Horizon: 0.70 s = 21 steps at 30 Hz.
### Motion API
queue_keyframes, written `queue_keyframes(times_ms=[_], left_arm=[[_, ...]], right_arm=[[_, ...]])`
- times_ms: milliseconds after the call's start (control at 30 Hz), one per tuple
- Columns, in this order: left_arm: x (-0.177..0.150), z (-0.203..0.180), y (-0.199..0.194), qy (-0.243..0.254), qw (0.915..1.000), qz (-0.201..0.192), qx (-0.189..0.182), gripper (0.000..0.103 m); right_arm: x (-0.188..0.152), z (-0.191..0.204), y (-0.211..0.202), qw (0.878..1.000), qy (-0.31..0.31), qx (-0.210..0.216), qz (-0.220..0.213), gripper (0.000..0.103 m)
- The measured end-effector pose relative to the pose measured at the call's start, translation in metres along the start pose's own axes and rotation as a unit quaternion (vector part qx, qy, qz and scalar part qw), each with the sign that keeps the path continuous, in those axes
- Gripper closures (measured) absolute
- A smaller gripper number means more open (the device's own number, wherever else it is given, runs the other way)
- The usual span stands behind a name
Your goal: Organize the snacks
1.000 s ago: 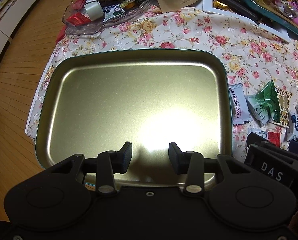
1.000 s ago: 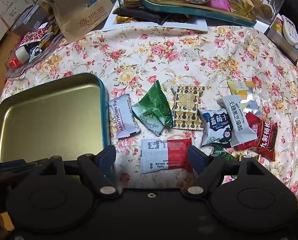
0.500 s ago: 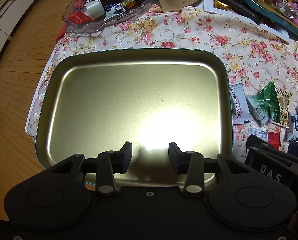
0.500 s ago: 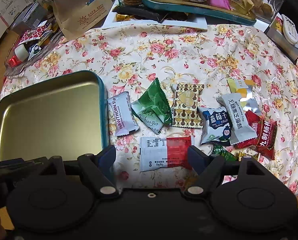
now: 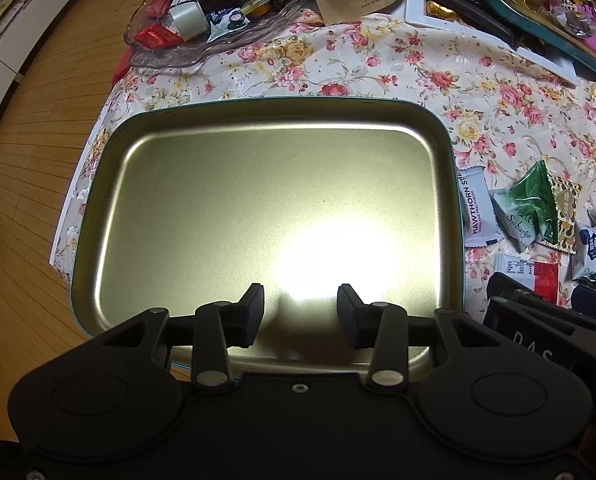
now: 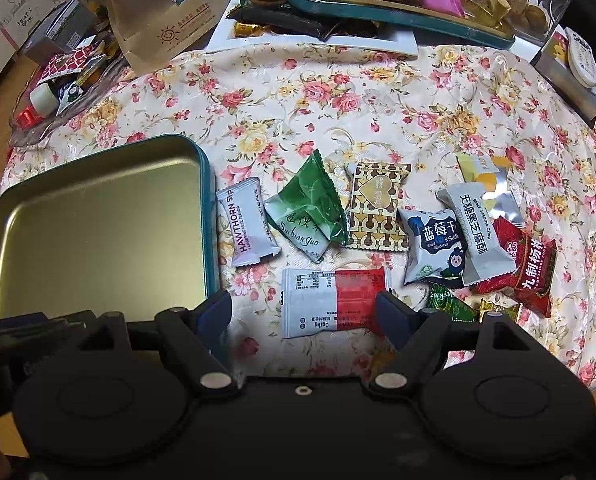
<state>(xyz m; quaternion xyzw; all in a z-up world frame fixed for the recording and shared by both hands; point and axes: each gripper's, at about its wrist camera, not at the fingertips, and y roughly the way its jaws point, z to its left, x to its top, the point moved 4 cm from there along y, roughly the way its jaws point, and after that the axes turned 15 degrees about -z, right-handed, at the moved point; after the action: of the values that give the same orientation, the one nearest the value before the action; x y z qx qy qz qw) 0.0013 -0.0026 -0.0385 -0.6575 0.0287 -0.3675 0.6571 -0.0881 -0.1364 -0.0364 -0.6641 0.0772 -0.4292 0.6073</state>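
Observation:
An empty gold tin tray [image 5: 258, 200] with a teal rim lies on the floral tablecloth; it also shows in the right wrist view [image 6: 98, 224]. My left gripper [image 5: 300, 316] hovers open and empty over the tray's near edge. Several wrapped snacks lie right of the tray: a white Hawthorn pack [image 6: 248, 226], a green pack [image 6: 310, 212], a gold patterned pack [image 6: 378, 210], a blueberry pack [image 6: 434, 246] and a red pack [image 6: 526, 268]. My right gripper [image 6: 304, 316] is open wide, its fingers on either side of a white-and-red pack [image 6: 334, 302].
At the back stand a glass dish of snacks [image 5: 202, 28], a brown paper bag [image 6: 166, 20], a white tray [image 6: 322, 40] and a full teal tin [image 6: 398, 4]. The table edge and wooden floor [image 5: 26, 184] lie left of the tray.
My right gripper has moved slightly forward toward the white-and-red pack. The left gripper has hardly moved.

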Motion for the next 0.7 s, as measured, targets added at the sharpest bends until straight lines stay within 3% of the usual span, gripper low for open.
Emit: queue_keyframes(times_ms=[400, 700], left_arm=[[0.005, -0.002, -0.008, -0.009, 0.9999, -0.010, -0.007, 0.053], [0.013, -0.008, -0.015, -0.015, 0.9996, -0.018, -0.014, 0.053]], right_arm=[[0.000, -0.004, -0.005, 1.000, 0.003, 0.002, -0.002, 0.021], [0.004, -0.034, -0.013, 0.999, 0.031, -0.011, -0.006, 0.021]])
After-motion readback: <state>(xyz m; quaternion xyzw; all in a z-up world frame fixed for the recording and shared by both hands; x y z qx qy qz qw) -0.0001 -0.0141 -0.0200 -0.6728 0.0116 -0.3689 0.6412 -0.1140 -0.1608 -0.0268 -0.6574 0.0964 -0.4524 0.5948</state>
